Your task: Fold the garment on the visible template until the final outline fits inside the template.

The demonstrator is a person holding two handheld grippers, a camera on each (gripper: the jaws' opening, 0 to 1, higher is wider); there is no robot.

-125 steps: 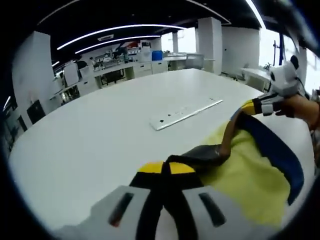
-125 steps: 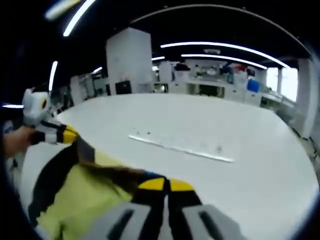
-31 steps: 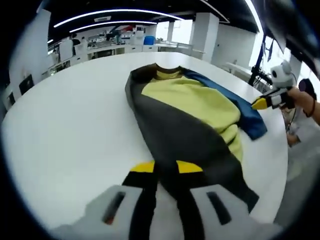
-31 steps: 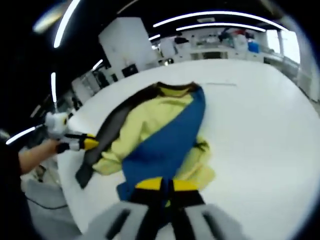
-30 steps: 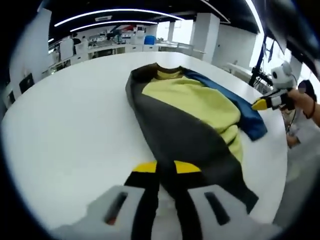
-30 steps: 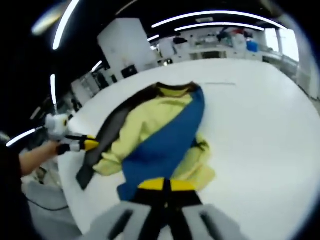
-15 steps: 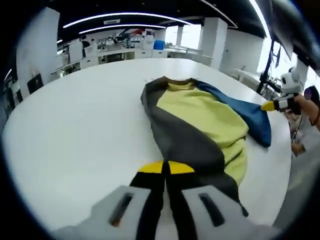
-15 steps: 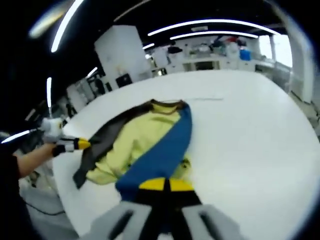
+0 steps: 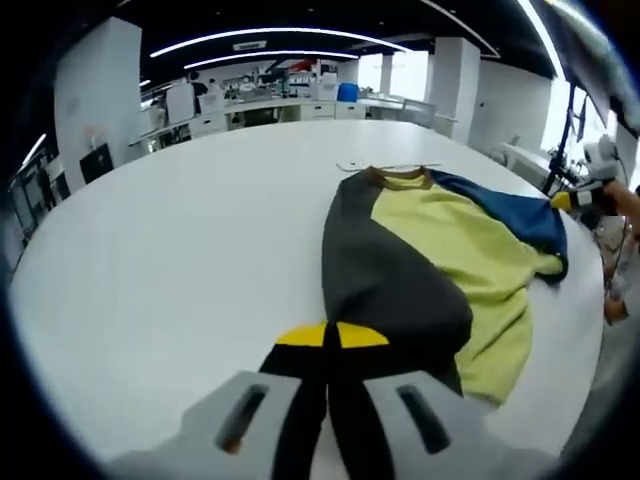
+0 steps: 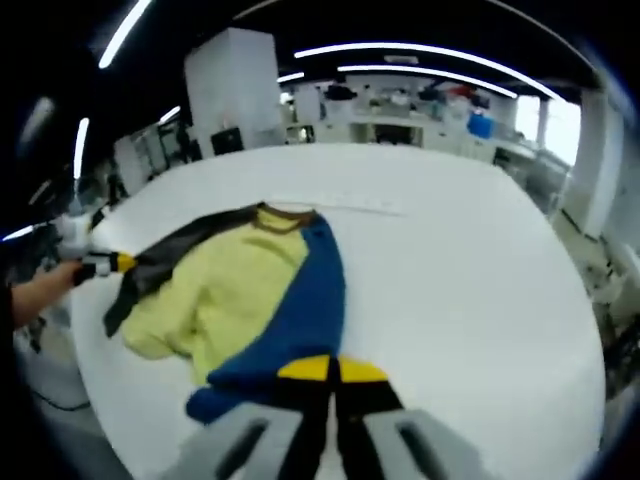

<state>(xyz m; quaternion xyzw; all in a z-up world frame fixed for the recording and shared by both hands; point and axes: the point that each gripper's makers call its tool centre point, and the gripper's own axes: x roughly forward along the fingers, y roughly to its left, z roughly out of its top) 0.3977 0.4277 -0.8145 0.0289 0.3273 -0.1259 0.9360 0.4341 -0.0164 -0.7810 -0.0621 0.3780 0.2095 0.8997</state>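
The table (image 9: 180,250) is large, round-edged and white, and stands in an open-plan workroom. The ceiling is dark, with long curved light strips (image 10: 420,50). White square columns (image 10: 230,85) rise from the floor. Benches (image 9: 290,105) with equipment line the far wall; a blue bin (image 9: 347,92) sits on one. Bright windows (image 9: 405,72) show behind the benches.

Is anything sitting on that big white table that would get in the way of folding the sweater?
Nothing visible does. Both grippers already pinch the sweater: the left gripper its dark sleeve, the right gripper its blue sleeve. The table around it looks bare.
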